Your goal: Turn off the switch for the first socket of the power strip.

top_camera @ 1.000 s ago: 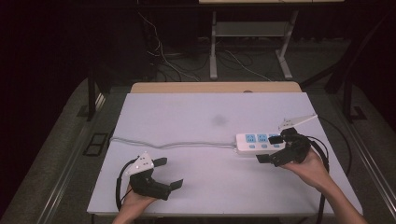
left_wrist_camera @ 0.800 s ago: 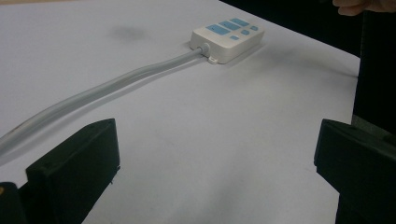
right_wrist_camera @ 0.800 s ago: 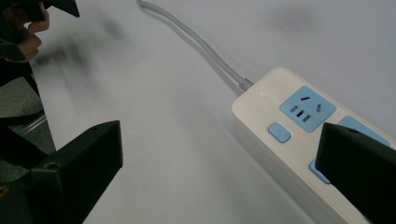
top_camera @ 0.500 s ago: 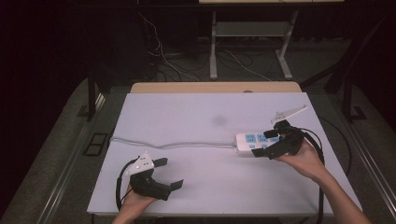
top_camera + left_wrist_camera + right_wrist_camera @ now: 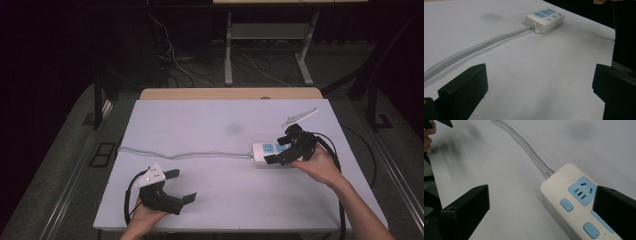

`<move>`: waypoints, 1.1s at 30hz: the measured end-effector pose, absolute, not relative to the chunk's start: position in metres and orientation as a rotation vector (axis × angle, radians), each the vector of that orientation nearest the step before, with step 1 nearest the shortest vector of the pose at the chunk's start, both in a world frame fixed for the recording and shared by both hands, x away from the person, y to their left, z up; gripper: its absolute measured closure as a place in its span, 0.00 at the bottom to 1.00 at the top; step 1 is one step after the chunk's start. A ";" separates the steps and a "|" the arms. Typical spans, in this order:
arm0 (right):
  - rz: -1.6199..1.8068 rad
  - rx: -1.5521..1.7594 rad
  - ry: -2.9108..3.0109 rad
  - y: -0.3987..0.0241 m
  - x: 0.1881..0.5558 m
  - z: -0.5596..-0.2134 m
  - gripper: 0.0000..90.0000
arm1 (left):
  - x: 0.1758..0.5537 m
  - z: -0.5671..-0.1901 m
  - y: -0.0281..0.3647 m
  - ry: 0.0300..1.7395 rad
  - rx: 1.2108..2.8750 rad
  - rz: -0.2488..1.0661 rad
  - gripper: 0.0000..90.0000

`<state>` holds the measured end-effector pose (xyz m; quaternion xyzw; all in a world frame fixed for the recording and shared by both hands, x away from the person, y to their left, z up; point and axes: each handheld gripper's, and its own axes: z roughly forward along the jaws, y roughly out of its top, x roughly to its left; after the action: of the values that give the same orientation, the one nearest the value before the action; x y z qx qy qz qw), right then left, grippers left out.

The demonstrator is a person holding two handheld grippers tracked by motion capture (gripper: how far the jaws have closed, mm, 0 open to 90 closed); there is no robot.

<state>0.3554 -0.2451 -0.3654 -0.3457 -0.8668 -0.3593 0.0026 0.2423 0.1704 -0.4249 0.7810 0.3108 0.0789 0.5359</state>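
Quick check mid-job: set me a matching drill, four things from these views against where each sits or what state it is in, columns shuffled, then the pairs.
Things:
1. power strip
2. grey cable
3. left claw
4. right claw

Places or states:
A. open, resting near the table's front left edge
B. open, held over the white and blue block at the right
C. lies on the right part of the table, sockets up
D. runs leftward across the table toward its left edge

Pairs: 1-C, 2-D, 3-A, 4-B
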 end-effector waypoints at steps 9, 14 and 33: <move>-1.093 -1.124 -2.764 -0.245 0.364 -0.373 0.27 | 0.242 -0.425 0.171 0.740 1.859 0.189 0.00; -1.080 -1.148 -2.772 -0.247 0.367 -0.374 0.48 | 0.242 -0.425 0.172 0.742 1.858 0.192 0.00; -1.028 -1.125 -2.753 -0.250 0.380 -0.387 0.85 | 0.243 -0.425 0.173 0.744 1.862 0.196 0.00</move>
<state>0.3804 -0.2505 -0.3869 -0.3574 -0.8749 -0.3268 -0.0026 0.2426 0.1731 -0.4254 0.7813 0.3124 0.0823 0.5340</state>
